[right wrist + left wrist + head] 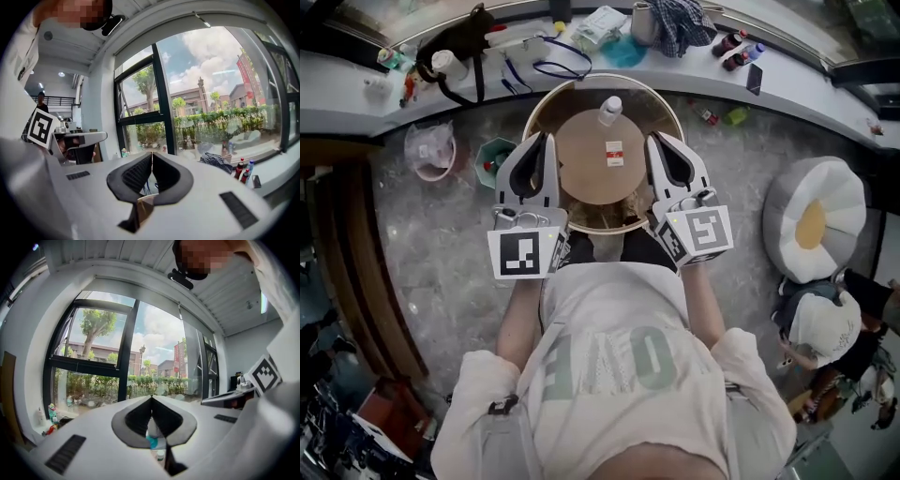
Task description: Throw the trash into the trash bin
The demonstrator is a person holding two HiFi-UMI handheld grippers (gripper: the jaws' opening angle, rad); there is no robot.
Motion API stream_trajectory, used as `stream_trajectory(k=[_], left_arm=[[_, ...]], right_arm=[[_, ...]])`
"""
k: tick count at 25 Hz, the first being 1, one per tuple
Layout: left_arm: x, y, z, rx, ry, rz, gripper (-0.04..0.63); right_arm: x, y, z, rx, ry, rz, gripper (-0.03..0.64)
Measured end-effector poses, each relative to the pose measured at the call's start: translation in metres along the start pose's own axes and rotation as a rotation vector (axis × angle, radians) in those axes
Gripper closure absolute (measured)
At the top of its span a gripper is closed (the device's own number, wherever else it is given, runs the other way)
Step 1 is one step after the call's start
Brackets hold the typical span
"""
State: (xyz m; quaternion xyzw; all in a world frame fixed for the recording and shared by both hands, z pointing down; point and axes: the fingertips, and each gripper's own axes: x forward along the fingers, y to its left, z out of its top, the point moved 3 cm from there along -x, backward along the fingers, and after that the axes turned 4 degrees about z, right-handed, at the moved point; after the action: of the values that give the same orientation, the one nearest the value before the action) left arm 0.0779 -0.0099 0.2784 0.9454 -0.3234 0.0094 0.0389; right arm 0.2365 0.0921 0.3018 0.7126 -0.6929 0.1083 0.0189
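Looking steeply down past a pale T-shirt [609, 366] onto a round brown trash bin [572, 94], set on the mottled grey floor [441, 253] directly in front of the person's body. Topped by a flat tan disc [592, 173] with a small red-and-white label, and by a small clear bottle [610, 110] with a white cap, upright at the disc's far edge. Flanked by the left gripper [547, 139] on one side of the disc and the right gripper [654, 139] on the other, both over the bin's rim and pointing away from the body; contact with the bin not discernible. Clenched tip to tip on both sides, with nothing pinched between the pads. Beyond the bin, a curved grey ledge [806, 82] strewn with small bottles, cables and cloth, under tall windows [105, 348]. Off to the right on the floor, a cushion [814, 230] shaped like a fried egg.
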Motion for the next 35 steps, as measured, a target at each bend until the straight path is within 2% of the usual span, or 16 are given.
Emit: stream_trajectory(k=[5,11,15,16,18,19,22,25,29,32,35], left_arm=[[0.014,-0.01,0.001,-0.02,-0.018,0.05,0.584],[0.03,-0.014,0.001,0.002,-0.025,0.08,0.584],[0.036,-0.009,-0.01,-0.011,0.002,0.103,0.584],[0.037,-0.008,-0.015,-0.015,0.013,0.104,0.584],[0.042,-0.006,-0.029,-0.029,0.042,0.105,0.584],[0.044,-0.005,-0.036,-0.037,0.057,0.106,0.584],[0.055,-0.007,-0.052,-0.062,0.088,0.1,0.584],[0.07,-0.012,-0.063,-0.085,0.108,0.061,0.584],[0.08,-0.01,-0.072,-0.093,0.119,0.054,0.584],[0.079,-0.003,-0.09,-0.088,0.157,0.07,0.584],[0.076,0.008,-0.109,-0.071,0.2,0.084,0.584]], right_arm=[[0.004,-0.017,-0.011,-0.011,0.045,0.058,0.603],[0.027,-0.043,-0.016,-0.026,0.086,0.08,0.603],[0.056,-0.051,-0.036,-0.044,0.154,0.123,0.6],[0.066,-0.052,-0.044,-0.049,0.179,0.14,0.587],[0.086,-0.054,-0.064,-0.067,0.233,0.172,0.424],[0.096,-0.054,-0.075,-0.079,0.261,0.183,0.374],[0.122,-0.061,-0.111,-0.124,0.355,0.198,0.299],[0.145,-0.068,-0.151,-0.191,0.462,0.232,0.284],[0.167,-0.076,-0.2,-0.179,0.602,0.278,0.285],[0.175,-0.088,-0.232,-0.178,0.697,0.269,0.285],[0.186,-0.096,-0.254,-0.173,0.749,0.246,0.285]])
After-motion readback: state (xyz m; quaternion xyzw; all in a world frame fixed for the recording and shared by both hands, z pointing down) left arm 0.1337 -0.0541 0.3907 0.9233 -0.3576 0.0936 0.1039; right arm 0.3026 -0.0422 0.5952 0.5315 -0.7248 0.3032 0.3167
